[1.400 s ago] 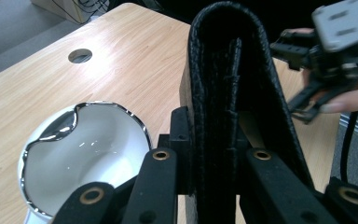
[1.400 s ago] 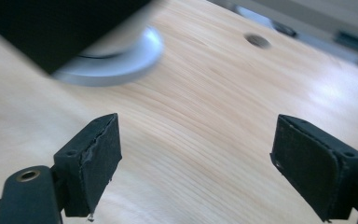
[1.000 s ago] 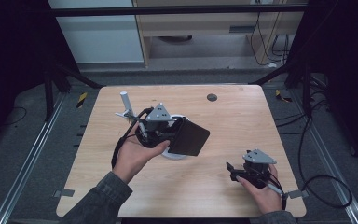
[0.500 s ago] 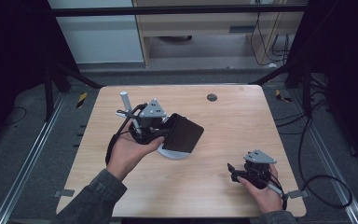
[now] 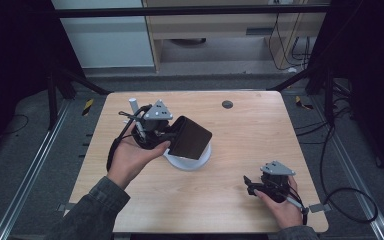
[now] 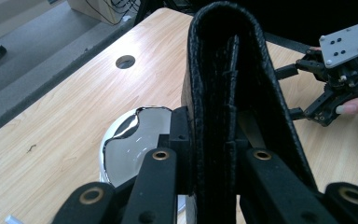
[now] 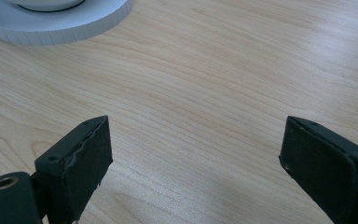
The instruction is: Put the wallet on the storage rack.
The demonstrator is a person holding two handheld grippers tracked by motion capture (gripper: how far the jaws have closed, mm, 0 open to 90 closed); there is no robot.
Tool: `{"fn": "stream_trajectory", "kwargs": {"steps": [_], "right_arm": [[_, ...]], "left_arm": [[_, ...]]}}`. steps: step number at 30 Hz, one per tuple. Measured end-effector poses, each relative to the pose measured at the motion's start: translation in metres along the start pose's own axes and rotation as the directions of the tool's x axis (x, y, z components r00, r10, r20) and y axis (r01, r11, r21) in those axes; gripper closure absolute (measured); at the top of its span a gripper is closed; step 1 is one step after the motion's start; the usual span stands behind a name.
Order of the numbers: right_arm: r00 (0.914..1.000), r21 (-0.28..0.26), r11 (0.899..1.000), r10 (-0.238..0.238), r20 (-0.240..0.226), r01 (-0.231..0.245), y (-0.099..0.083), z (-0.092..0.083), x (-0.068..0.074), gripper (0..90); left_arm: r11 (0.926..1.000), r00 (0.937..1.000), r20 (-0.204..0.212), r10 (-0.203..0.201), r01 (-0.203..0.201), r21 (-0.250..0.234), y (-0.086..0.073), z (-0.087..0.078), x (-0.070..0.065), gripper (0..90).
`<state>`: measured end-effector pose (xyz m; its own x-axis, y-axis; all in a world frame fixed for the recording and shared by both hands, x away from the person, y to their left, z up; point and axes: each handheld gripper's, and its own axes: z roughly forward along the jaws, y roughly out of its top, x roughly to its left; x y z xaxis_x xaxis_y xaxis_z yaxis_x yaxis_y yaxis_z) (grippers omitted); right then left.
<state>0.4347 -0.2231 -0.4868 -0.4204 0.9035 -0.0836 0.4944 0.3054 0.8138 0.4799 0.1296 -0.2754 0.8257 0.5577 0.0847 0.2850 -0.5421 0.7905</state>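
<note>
At the far left of the desk stands a small white cylinder, upright, just behind our left hand-held gripper. That hand-held gripper is clamped on a black wallet; in the left gripper view its jaws press both faces of the wallet, which stands on edge with its folded spine away from the camera. We hold the wallet in the air above a white round dish, over the dish's left and middle part, its long axis running out to the right from the jaws. Whether it touches the dish we cannot say for sure. We judge the coming move to be a lowering, since the dish lies straight below the wallet. Well to the right, near the front edge, our right hand-held gripper rests low with jaws wide apart and empty, the dish rim ahead of it.
</note>
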Motion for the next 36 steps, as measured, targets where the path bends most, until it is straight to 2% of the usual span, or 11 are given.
{"fn": "stream_trajectory", "kwargs": {"steps": [9, 25, 29, 31, 36], "right_arm": [[1.0, 0.01, 1.0, 0.001, 0.003, -0.001, 0.0, 0.0, 0.0, 9.0], [1.0, 0.022, 1.0, 0.0, 0.004, 0.0, -0.001, 0.002, 0.0, 9.0], [1.0, 0.023, 1.0, -0.001, 0.003, 0.001, -0.001, 0.001, 0.0, 9.0], [1.0, 0.026, 1.0, -0.005, 0.006, 0.005, -0.002, 0.001, -0.001, 9.0], [1.0, 0.025, 1.0, -0.002, 0.005, 0.002, -0.002, 0.001, -0.001, 9.0]], "left_arm": [[0.9999, 0.9998, -0.018, -0.001, 0.001, 0.012, 0.001, -0.002, 0.008, 79.5], [0.9983, 0.999, -0.036, 0.027, -0.025, 0.052, 0.008, 0.0, 0.015, 79.5], [0.997, 0.9987, -0.041, 0.03, -0.027, 0.073, 0.007, 0.005, 0.018, 79.5], [0.9945, 0.9986, -0.039, 0.035, -0.031, 0.101, 0.006, 0.014, 0.021, 79.4], [0.9918, 0.9986, -0.041, 0.033, -0.027, 0.125, 0.003, 0.028, 0.024, 79.4]]}}
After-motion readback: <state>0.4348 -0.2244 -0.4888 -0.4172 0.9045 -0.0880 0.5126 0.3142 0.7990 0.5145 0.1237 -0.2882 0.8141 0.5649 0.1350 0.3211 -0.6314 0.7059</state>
